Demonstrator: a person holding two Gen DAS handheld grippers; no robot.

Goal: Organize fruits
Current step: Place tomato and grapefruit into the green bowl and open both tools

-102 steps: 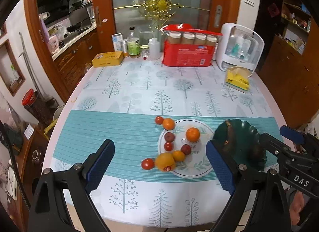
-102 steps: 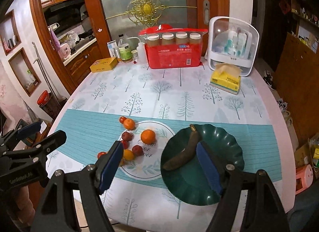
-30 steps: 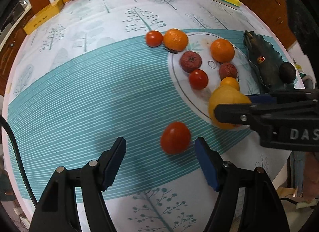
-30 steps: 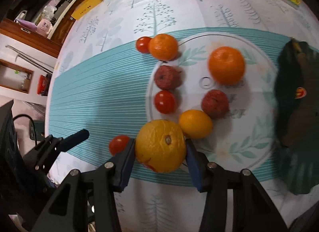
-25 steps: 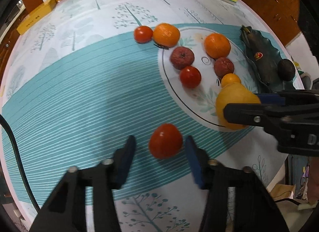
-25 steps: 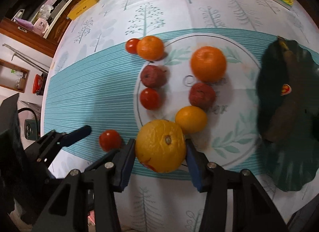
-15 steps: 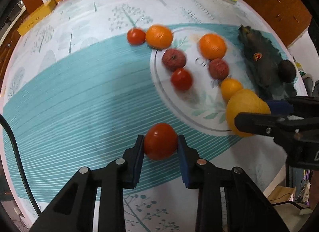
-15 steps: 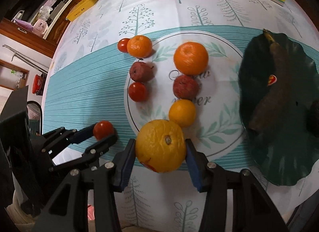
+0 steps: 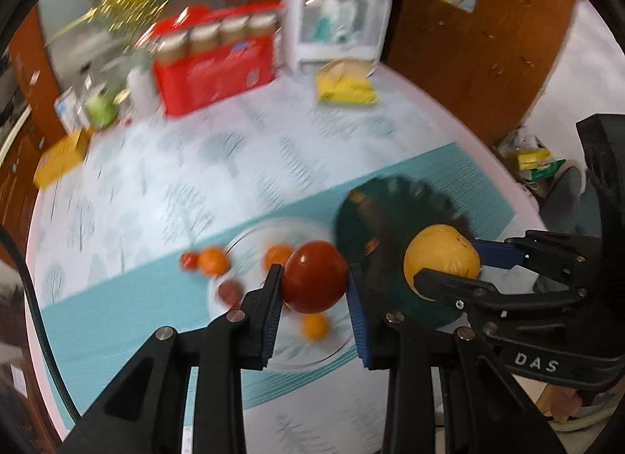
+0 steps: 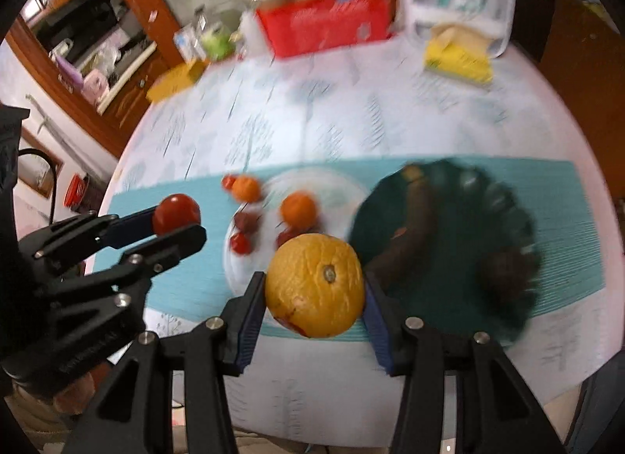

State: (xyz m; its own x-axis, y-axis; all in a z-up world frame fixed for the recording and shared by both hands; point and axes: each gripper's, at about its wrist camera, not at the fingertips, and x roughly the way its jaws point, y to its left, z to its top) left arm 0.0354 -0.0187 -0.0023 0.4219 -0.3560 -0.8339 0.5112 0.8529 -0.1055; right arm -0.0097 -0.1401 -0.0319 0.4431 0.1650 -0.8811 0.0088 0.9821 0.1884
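Jaws of left gripper (image 9: 315,286) clamped around smooth round tomato (image 9: 315,276), right gripper (image 10: 315,290) around dimpled orange (image 10: 315,284).

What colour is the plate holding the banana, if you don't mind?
Dark green plate, clearest in the right wrist view despite blur.

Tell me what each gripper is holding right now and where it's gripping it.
The left gripper holds a red tomato, pinched across its sides. The right gripper holds a large yellow-orange citrus fruit, also clamped across its sides, stem end facing the camera.
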